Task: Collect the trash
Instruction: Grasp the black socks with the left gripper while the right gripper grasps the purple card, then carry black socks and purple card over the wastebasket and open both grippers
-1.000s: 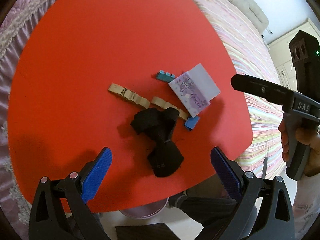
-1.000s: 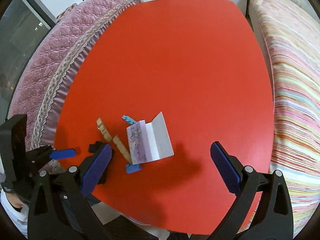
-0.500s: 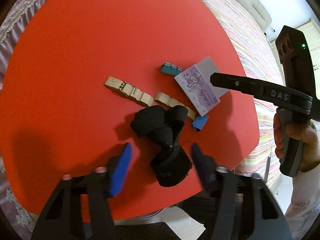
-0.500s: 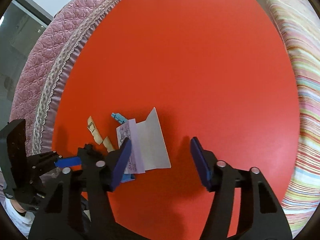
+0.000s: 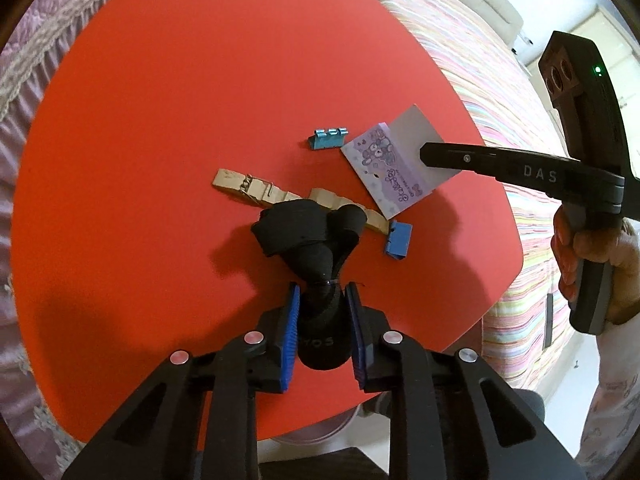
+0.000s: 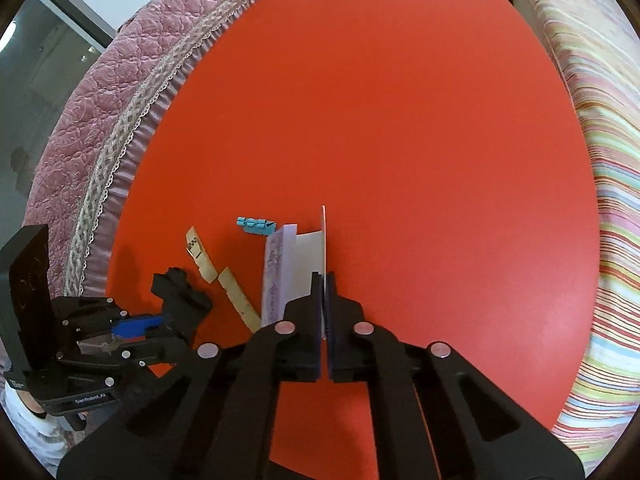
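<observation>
left gripper [image 5: 322,300] clamps black sock [image 5: 308,236]; right gripper [image 6: 323,280] pinches paper card [image 6: 316,248].

Both views bright, even indoor light, colours saturated on round red tabletop [image 5: 160,160]. Soft shadows fall toward lower left of crumpled black cloth [image 5: 304,236] and under left gripper [image 5: 322,308], so light comes from upper right. Window area at top right of left view blown out white. Faint sheen on tabletop at right of right view. Heavy fisheye bending, dark vignette in corners. Centre sharp; near black gripper frames slightly soft.
</observation>
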Available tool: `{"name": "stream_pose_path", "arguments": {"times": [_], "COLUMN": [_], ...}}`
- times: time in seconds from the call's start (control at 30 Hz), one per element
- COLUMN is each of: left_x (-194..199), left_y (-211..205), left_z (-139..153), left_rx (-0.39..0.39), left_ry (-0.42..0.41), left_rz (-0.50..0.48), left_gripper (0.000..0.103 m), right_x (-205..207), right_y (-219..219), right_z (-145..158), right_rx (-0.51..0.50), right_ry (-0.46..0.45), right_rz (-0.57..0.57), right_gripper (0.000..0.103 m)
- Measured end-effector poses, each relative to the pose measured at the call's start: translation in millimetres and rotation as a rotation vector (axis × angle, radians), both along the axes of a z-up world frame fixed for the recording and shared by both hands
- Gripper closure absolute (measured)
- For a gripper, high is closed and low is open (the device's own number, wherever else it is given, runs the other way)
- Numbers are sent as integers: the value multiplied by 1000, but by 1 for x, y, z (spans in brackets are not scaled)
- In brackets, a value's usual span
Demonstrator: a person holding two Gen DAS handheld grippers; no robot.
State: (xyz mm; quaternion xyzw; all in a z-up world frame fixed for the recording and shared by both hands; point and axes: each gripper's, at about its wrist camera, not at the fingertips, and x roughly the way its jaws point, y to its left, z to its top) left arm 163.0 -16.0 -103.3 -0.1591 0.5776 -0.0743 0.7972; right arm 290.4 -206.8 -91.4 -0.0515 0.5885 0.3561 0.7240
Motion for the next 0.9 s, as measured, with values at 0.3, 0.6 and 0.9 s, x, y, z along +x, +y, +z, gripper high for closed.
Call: {"name": "stream_pose_path", "arguments": {"times": [0.3,0.6,0.9], "left_x": [-14,-41,-79], "left_y": [-4,-3,-13], "left_z": [21,50,73], "left_rx": [70,147,205], "left_ry": [-79,-172,-256], "left_rz": [-41,-79,-136], "left_gripper": [82,82,82], "right_x": [-18,-52,-110], "right_y": [-11,-26,-52], "right_z": [28,58,74], "right_rx": [0,-14,-6], "right_ry": [-77,-175,-270], "right_rz": [-22,-25,-45], "right_gripper": [103,103,103]}}
